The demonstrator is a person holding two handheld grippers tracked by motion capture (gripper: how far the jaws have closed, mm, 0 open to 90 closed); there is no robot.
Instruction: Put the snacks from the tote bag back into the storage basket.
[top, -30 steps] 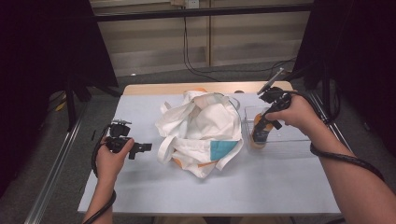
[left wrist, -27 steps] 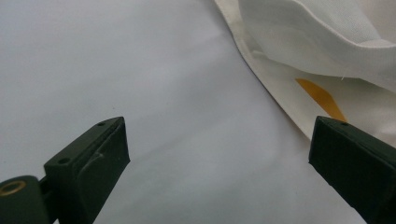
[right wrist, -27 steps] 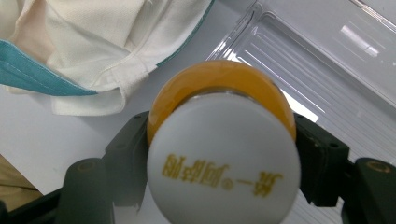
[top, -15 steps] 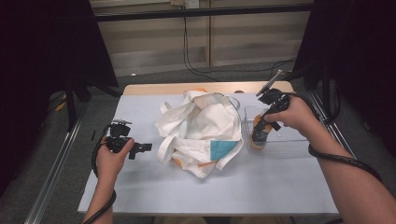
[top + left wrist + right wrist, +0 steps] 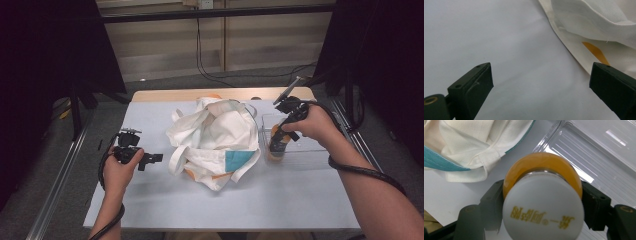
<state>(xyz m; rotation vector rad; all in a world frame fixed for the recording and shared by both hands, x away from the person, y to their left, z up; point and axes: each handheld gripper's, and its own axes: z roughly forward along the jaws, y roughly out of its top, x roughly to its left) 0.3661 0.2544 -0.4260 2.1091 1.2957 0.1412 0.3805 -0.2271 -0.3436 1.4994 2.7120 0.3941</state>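
Observation:
An orange bottle (image 5: pixel 276 148) with a white cap (image 5: pixel 543 213) stands upright at the near left corner of a clear plastic tray (image 5: pixel 312 146), and my right gripper (image 5: pixel 278 136) is shut on it from above. In the right gripper view the black jaws press on both sides of the bottle (image 5: pixel 541 167), just below its cap. A crumpled white tote bag (image 5: pixel 215 137) with a teal patch lies mid-table. My left gripper (image 5: pixel 154 158) rests low on the table left of the bag, jaws open and pointing at it. Nothing lies between its jaws (image 5: pixel 540 77); the bag's edge (image 5: pixel 599 27) is just beyond.
The grey-white table (image 5: pixel 280 205) has bare surface in front of the bag and around the left hand. The clear tray (image 5: pixel 604 147) lies right of the bag (image 5: pixel 471 142). Cables trail from both grippers. Dark frames and rails flank the table.

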